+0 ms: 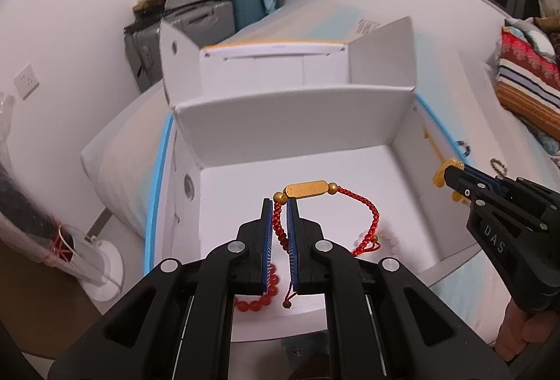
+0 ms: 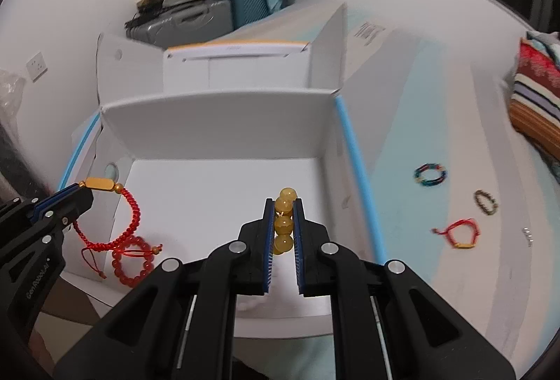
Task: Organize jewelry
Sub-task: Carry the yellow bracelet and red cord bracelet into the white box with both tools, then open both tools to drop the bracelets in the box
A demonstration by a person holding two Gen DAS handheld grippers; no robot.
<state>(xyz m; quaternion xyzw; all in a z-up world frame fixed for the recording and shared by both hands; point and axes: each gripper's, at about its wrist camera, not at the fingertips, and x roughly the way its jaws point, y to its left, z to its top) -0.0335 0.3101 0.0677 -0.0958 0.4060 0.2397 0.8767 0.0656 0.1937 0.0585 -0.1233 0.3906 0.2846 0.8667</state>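
Gripping red cord bracelet (image 1: 350,205), left tool (image 1: 280,208) hangs over white box (image 1: 290,131); right tool (image 2: 283,208) clenched on amber beads (image 2: 284,215), above box.

6 bracelets in all: 2 red braided cord bracelets with gold bars (image 2: 105,185) (image 2: 458,233), 1 red bead bracelet (image 2: 133,261), 1 yellow bead bracelet (image 2: 284,222), 1 multicoloured bead bracelet (image 2: 429,175), 1 dark bead bracelet (image 2: 486,202). 1 white open box (image 2: 217,121). 2 grippers (image 1: 279,229) (image 2: 284,226). 2 suitcases (image 2: 182,18) (image 2: 248,0).
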